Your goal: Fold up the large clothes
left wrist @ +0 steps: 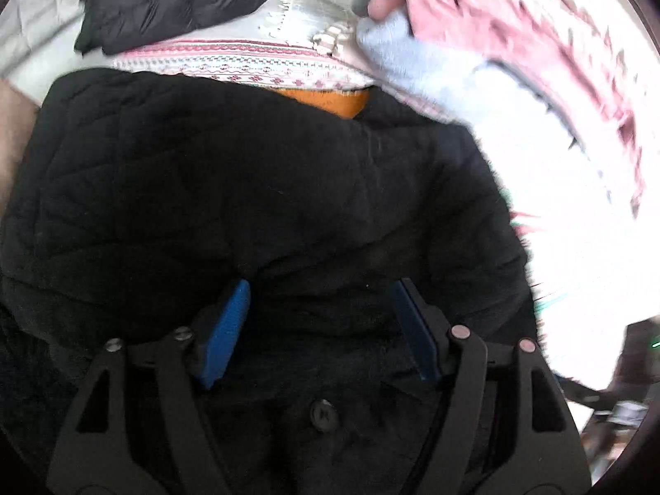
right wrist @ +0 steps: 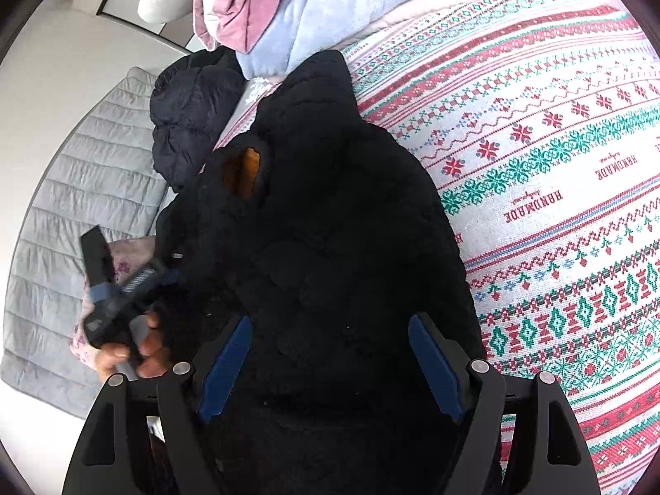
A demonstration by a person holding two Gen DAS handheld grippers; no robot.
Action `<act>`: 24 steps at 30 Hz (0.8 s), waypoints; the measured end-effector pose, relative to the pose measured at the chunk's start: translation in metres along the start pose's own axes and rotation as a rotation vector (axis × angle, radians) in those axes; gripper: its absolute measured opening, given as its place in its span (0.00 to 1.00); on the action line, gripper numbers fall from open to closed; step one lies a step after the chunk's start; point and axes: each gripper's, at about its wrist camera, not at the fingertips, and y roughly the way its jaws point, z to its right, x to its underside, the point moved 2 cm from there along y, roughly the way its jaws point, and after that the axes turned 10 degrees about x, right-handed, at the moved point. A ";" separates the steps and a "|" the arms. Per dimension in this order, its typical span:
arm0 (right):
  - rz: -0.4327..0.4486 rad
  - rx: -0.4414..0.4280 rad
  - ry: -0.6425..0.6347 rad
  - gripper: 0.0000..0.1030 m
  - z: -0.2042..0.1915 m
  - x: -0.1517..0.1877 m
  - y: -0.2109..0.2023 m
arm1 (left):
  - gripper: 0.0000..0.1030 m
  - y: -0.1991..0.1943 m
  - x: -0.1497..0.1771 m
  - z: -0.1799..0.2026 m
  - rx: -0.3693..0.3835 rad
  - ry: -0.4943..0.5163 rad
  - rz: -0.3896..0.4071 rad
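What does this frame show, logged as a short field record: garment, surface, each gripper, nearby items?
garment: black quilted coat, bunched, orange lining showing
surface: patterned blanket under the coat
left gripper: open, over the coat, near a button
right gripper: open, over the coat
nearby: dark puffer jacket; pink and pale blue fleece

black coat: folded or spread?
Not neatly folded: the black quilted coat lies bunched on the patterned blanket, orange lining showing.

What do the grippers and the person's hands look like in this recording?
Both the left gripper and the right gripper have black angular linkage frames with silver rivets and blue ribbed finger pads. The left hand is bare, with no sleeve showing.
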 end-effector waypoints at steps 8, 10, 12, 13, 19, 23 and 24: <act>0.002 0.003 -0.024 0.78 -0.008 0.003 0.002 | 0.69 -0.060 -0.015 -0.094 0.076 -0.265 0.165; -0.007 0.007 -0.036 0.78 -0.013 0.004 0.007 | 0.69 -0.049 -0.011 -0.088 0.016 -0.215 0.151; -0.010 0.013 -0.045 0.78 -0.018 0.006 0.012 | 0.69 -0.030 -0.006 -0.066 -0.134 -0.074 0.120; -0.011 0.023 -0.052 0.78 -0.019 0.007 0.014 | 0.69 -0.012 -0.001 -0.052 -0.254 0.026 0.078; -0.024 0.037 -0.023 0.78 -0.009 0.001 0.022 | 0.69 -0.013 0.005 -0.052 -0.271 0.026 0.084; -0.016 0.057 -0.049 0.78 -0.011 0.001 0.021 | 0.69 -0.057 0.008 -0.058 -0.159 -0.092 0.098; -0.011 0.068 -0.063 0.78 -0.013 0.002 0.021 | 0.69 -0.071 0.014 -0.061 -0.146 -0.117 0.116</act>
